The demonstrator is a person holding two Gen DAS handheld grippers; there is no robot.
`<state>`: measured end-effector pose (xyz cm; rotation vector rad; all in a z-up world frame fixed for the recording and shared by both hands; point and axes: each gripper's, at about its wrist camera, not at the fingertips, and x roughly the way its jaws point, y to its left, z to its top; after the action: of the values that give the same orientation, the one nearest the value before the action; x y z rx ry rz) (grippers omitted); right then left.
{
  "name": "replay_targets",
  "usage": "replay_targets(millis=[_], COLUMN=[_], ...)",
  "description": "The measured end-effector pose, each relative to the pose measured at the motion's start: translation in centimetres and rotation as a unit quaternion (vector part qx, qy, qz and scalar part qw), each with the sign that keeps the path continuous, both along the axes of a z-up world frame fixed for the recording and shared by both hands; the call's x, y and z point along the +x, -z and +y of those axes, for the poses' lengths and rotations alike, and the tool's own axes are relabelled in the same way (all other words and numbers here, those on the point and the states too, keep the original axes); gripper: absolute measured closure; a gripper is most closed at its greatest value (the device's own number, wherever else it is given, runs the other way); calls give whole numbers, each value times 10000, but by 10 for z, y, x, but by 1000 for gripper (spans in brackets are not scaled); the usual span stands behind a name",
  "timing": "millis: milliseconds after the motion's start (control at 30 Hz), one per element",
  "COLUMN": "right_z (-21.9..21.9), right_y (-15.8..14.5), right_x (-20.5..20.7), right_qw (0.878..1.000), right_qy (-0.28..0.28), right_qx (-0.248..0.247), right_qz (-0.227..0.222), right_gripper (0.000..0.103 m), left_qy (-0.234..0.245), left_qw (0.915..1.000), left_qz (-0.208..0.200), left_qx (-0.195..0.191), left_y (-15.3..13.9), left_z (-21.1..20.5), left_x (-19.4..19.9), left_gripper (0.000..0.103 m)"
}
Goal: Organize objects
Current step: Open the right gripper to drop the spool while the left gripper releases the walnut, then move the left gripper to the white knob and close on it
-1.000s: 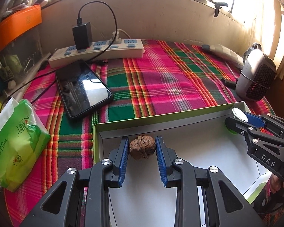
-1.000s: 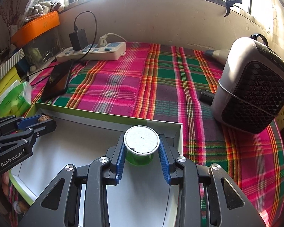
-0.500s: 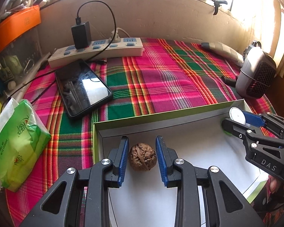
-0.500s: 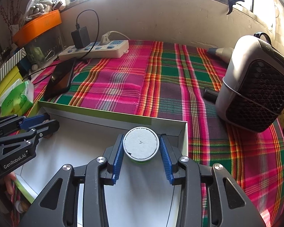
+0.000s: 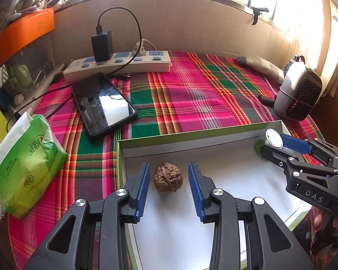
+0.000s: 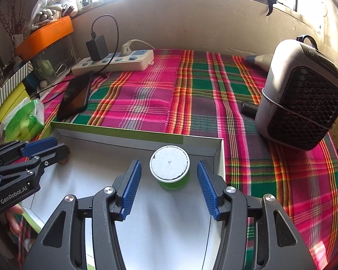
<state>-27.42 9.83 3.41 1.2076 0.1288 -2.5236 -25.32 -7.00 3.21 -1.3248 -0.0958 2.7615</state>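
A brown walnut lies on the white floor of a green-edged box, near its far left corner. My left gripper straddles it, jaws opening, pads clear of the shell on both sides. A small green jar with a white lid stands in the box's far right corner. My right gripper brackets it, jaws opening, with a gap on each side. In the left wrist view the jar shows beside the right gripper; in the right wrist view the left gripper hides most of the walnut.
The box sits on a plaid cloth. A black phone, a power strip with a charger and a green tissue pack lie to the left. A grey heater stands right of the box.
Both grippers have let go: the left jaws opened off the walnut, which now rests on the box floor, and the right jaws opened off the jar, which now stands in the corner.
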Motion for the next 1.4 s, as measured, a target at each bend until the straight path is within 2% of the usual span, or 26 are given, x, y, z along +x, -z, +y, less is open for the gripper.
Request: replay_targets(millis=[567,1100,1400], right_z=[6,12,14], right_y=[-22,-22,-17], right_x=[47,107,140], right_qw=[9994,9983,9979], right_qy=[78,95,14], right_qx=[-155,-333,-378], right_qz=[306,471,531], right_gripper=[50,50,50], left_qy=[-85,-161,-207], left_qw=[9994,9984,9981], left_qz=[308,461,434], left_qx=[112,284,382], left_y=[-21,-24,-16], left_z=[-2,-9,-18], left_x=[54,113,141], left_gripper=[70,70,70])
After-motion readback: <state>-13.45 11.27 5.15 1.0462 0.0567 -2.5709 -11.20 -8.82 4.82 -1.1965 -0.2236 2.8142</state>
